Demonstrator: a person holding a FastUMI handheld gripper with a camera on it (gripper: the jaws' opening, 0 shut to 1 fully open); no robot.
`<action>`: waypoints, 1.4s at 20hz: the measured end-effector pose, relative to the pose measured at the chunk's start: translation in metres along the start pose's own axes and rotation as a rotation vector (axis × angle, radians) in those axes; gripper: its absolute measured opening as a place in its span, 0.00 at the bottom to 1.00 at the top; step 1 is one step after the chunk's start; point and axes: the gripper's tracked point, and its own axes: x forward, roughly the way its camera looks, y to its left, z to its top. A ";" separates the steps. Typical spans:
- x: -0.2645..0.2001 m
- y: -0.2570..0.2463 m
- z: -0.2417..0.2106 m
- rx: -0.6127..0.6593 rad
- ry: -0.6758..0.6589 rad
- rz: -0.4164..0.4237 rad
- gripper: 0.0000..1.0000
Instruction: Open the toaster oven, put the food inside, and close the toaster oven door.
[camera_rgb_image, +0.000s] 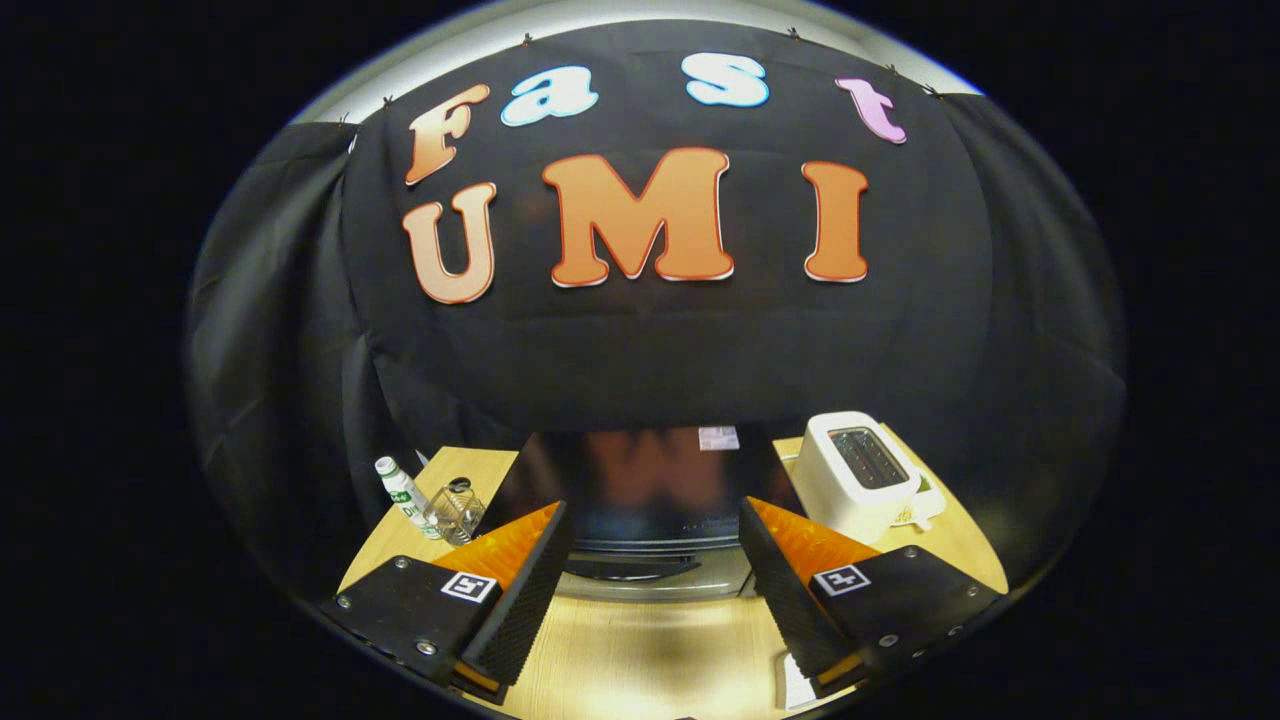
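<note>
Gripper view has the gripper (650, 590) with its fingers wide apart, holding nothing. Just ahead, between them, sits the toaster oven (640, 500) on the wooden table (640, 650), its door closed, handle (630, 568) facing the gripper and running crosswise, as does the oven's long side. No food is visible, so this fits either before opening or after closing. A white toaster (855, 475) stands beyond the right finger.

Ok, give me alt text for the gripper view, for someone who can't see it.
The gripper hangs open over a wooden table, its fingers spread either side of a closed toaster oven just ahead. A white toaster stands to the oven's right, a small bottle and a glass jar to its left.
</note>
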 end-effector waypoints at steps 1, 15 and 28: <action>-0.009 -0.004 0.010 -0.008 -0.011 0.003 0.99; -0.094 -0.039 0.085 0.001 -0.182 -0.033 0.99; -0.093 -0.034 0.088 0.006 -0.213 -0.017 0.99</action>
